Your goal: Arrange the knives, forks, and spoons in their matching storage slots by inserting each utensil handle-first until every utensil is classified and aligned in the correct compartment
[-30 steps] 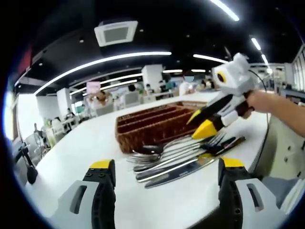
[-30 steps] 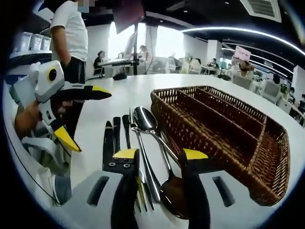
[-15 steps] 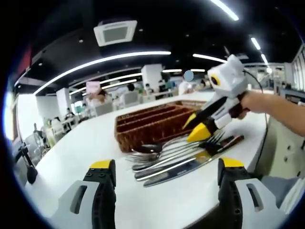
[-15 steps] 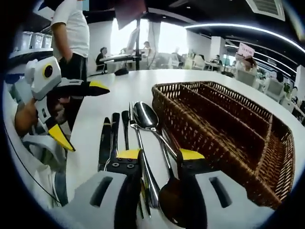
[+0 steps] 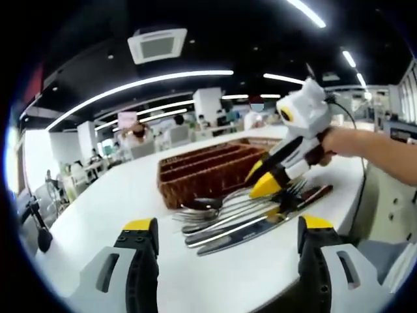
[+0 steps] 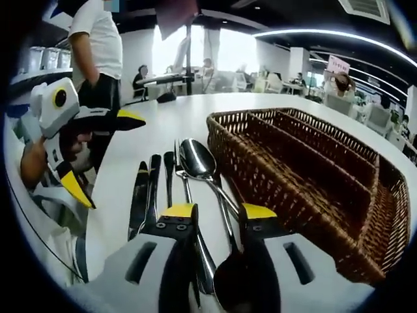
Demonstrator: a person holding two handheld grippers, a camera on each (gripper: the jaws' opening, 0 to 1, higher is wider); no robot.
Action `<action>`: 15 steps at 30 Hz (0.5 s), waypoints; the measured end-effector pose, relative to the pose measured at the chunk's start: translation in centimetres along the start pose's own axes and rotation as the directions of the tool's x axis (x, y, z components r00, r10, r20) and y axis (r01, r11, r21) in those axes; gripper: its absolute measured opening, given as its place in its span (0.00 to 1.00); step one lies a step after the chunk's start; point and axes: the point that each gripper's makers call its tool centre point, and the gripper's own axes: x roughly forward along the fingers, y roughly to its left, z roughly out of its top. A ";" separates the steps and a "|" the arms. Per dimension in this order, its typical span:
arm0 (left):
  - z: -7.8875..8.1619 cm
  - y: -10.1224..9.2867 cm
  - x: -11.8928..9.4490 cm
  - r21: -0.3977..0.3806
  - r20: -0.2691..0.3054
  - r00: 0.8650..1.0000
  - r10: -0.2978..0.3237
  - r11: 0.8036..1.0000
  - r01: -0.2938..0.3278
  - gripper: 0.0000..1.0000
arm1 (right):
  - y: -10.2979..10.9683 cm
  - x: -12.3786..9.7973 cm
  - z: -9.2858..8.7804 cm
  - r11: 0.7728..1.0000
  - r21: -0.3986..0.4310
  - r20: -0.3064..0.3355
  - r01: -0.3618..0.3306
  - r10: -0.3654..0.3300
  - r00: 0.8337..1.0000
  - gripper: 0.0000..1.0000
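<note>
The right gripper [image 6: 208,212] has eased lower and closer over the cutlery since a moment ago; its jaws stand narrowly apart, straddling a spoon [image 6: 203,171] and fork handles, gripping nothing yet; knives [image 6: 144,189], forks [image 5: 257,199] and spoons lie bunched on the white table [image 5: 111,202], just beside the empty wicker cutlery tray [image 6: 306,169]; the left gripper [image 5: 221,228] hovers with jaws wide apart, near the table edge; a person [image 6: 98,45] stands beyond.
</note>
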 end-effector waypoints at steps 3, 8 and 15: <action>0.0 0.0 0.0 0.002 -0.002 1.000 0.000 1.000 0.000 0.89 | -0.1 0.1 0.0 1.000 -0.007 -0.001 -0.002 0.002 1.000 0.24; -0.1 -0.1 0.0 0.006 -0.006 1.000 -0.006 1.000 0.006 0.89 | -0.3 0.6 0.3 1.000 0.017 -0.008 -0.017 0.017 1.000 0.23; -0.1 -0.1 0.0 0.015 -0.012 1.000 -0.005 1.000 0.006 0.88 | -0.6 1.2 0.6 0.998 0.044 -0.001 -0.037 0.037 0.999 0.19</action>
